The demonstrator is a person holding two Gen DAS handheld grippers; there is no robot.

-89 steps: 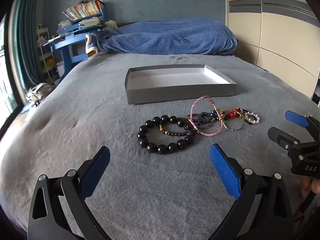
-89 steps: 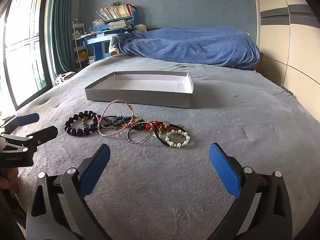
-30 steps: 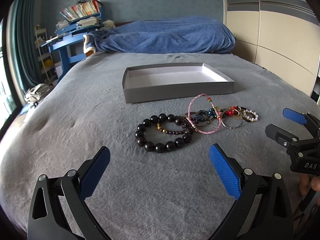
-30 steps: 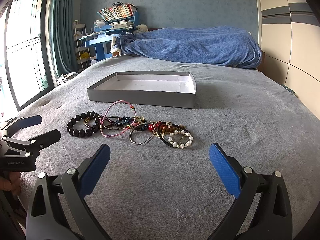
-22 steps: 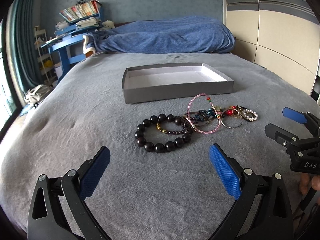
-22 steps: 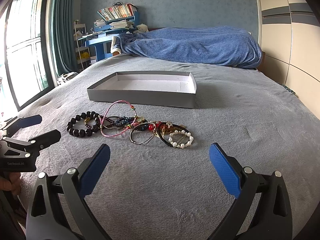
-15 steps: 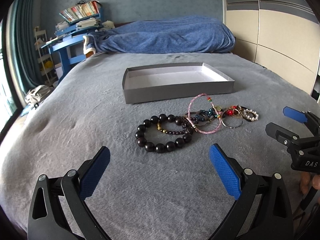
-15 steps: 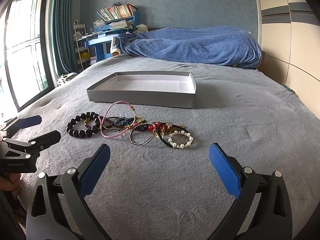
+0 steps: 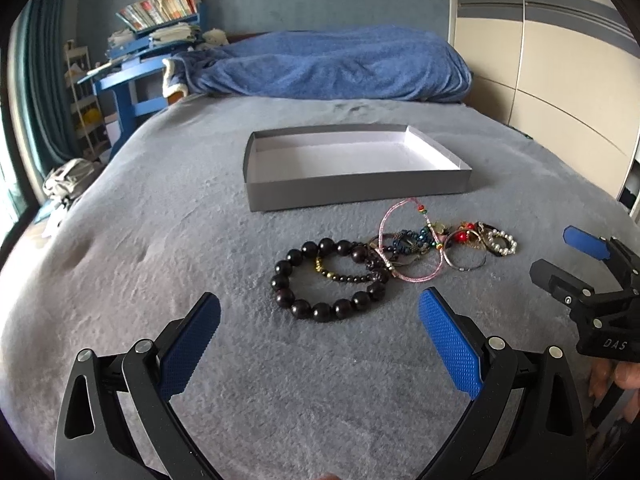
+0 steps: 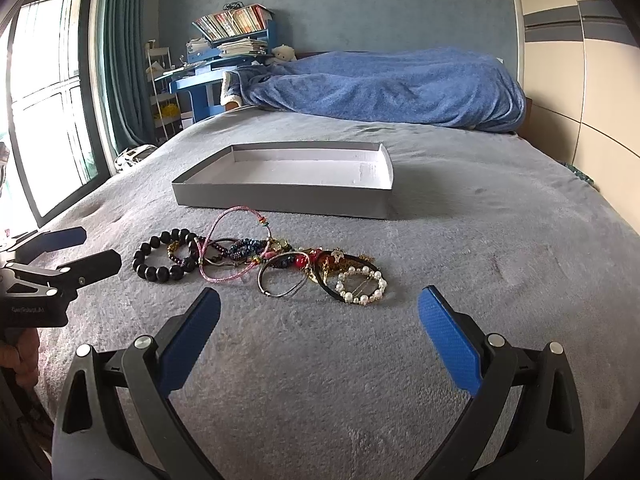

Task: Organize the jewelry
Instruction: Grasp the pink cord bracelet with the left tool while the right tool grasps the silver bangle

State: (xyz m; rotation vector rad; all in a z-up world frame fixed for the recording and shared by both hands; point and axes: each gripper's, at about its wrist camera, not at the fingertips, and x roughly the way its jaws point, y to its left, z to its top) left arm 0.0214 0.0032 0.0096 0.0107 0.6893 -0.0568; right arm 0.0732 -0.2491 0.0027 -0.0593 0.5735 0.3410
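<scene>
Both wrist views low over bed [image 9: 120, 240], facing headboard, sharing jewelry pile [image 10: 260, 260], tray [image 10: 280, 196]

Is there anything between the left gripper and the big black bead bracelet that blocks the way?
Nothing visible does. Only bare grey blanket lies between the open left gripper and the black bead bracelet. A smaller beaded bracelet lies inside its ring.
</scene>
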